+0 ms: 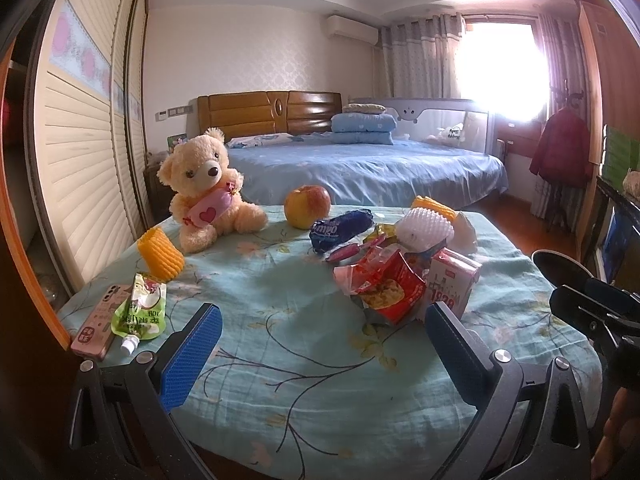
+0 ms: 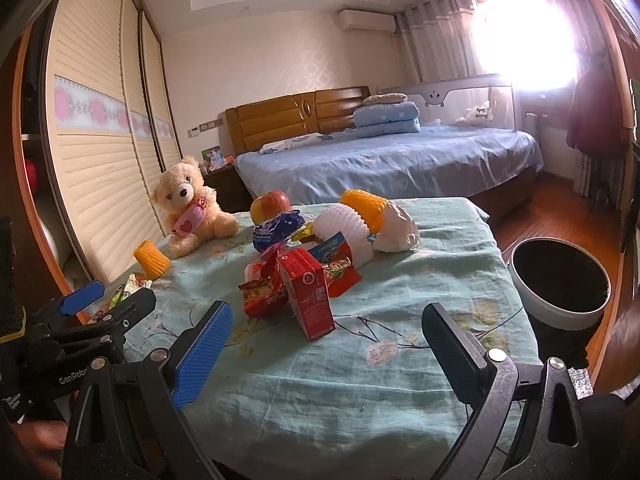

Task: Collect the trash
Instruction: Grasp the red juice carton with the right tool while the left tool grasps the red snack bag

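Bedroom counter (image 2: pixel 440 248) with a flowery cloth holds the trash pile (image 2: pixel 304 264) at its middle, the bin (image 2: pixel 560 312) waits at 3 o'clock to catch it – and both the left tool (image 1: pixel 320 344) and right tool (image 2: pixel 324 344) hang spread wide, holding nothing, likely ready to grab.

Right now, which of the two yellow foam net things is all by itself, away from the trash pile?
The yellow foam net beside the teddy bear stands alone. The other yellow net sits atop the trash pile, touching the white foam net.

Blown-out window (image 1: pixel 502 68) glare washes the right side; fisheye edges bend and darken.
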The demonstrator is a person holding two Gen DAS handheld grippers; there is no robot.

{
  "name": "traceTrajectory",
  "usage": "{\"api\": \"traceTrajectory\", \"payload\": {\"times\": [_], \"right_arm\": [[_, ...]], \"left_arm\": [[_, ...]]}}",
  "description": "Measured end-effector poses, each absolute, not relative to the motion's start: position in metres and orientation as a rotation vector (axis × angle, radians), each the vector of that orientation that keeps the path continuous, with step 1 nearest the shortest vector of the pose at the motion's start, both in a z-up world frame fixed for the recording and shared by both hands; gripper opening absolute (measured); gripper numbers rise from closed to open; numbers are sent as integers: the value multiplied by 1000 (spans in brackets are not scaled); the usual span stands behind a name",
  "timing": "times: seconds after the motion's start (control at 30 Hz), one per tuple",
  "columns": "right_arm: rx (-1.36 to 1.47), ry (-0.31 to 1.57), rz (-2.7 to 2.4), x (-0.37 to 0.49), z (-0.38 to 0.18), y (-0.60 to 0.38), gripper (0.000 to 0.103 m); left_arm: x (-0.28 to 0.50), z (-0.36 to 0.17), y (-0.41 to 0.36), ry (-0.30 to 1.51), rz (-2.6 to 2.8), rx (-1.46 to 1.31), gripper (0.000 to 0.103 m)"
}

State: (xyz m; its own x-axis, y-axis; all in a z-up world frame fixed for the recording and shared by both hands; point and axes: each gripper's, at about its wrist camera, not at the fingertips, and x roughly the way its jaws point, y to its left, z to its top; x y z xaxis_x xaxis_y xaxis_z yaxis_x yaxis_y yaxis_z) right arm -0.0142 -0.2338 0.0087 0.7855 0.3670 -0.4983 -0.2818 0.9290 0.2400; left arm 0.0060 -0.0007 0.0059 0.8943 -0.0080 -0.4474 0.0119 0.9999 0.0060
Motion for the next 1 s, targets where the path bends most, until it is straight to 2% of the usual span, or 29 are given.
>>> {"api": "traceTrajectory", "payload": {"times": [0.37, 0.7, 0.77, 1.0], "right_arm": [[172, 612, 382, -5, -1, -230, 95], [203, 720, 457, 24, -29, -217, 75], [207, 740, 468, 31, -34, -214, 73], [214, 784, 498, 63, -46, -204, 70]], "left_arm": [[17, -3, 2, 501, -2, 7, 101], [55, -20, 17, 616, -21, -41, 87], [64, -22, 19, 633, -28, -45, 83], [93, -35, 21, 684, -44, -46, 83]]}}
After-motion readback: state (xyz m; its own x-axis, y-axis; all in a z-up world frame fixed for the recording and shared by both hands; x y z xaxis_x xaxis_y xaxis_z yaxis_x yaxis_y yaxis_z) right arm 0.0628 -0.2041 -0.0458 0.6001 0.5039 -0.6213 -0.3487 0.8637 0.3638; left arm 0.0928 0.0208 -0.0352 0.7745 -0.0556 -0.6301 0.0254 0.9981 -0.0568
